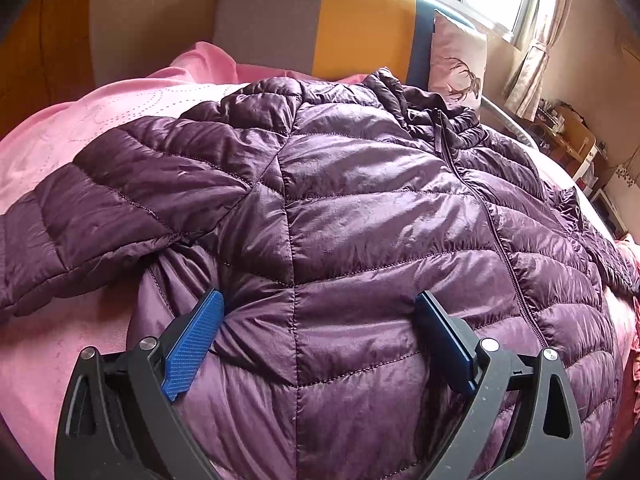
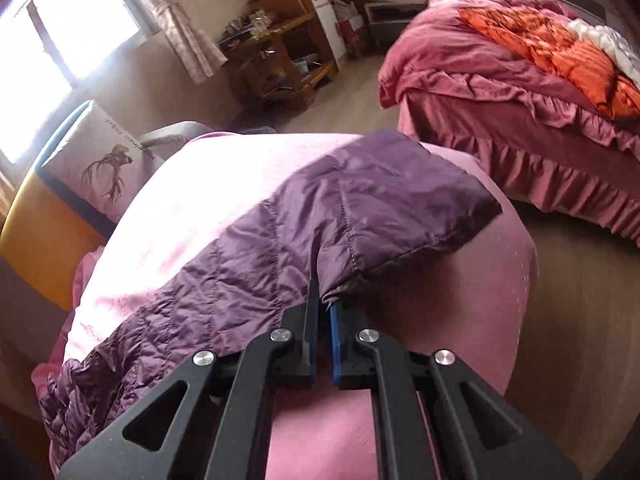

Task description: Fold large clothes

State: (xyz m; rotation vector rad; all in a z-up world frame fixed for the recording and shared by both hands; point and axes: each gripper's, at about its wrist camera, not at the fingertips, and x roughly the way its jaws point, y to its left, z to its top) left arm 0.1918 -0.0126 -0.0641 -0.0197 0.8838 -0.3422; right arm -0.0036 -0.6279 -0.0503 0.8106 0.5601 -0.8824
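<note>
Right tool (image 2: 323, 300) is pinching the sleeve cuff (image 2: 400, 216) of the light, slippery, puffy jacket (image 1: 360, 208); left tool (image 1: 320, 320) is gaping wide, empty.

A purple quilted jacket (image 1: 360, 208) is spread front-up over a pink bedsheet (image 1: 80, 140), its sleeve extended toward nine o'clock. The left gripper (image 1: 320, 320) is held wide open over the jacket's lower front. A deer-print pillow (image 1: 458, 64) is seen at one o'clock.

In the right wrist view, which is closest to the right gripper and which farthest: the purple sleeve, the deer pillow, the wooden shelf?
1. Purple sleeve, pinched in the right gripper.
2. Deer pillow, at left against the headboard.
3. Wooden shelf, across the room by the far wall.
</note>
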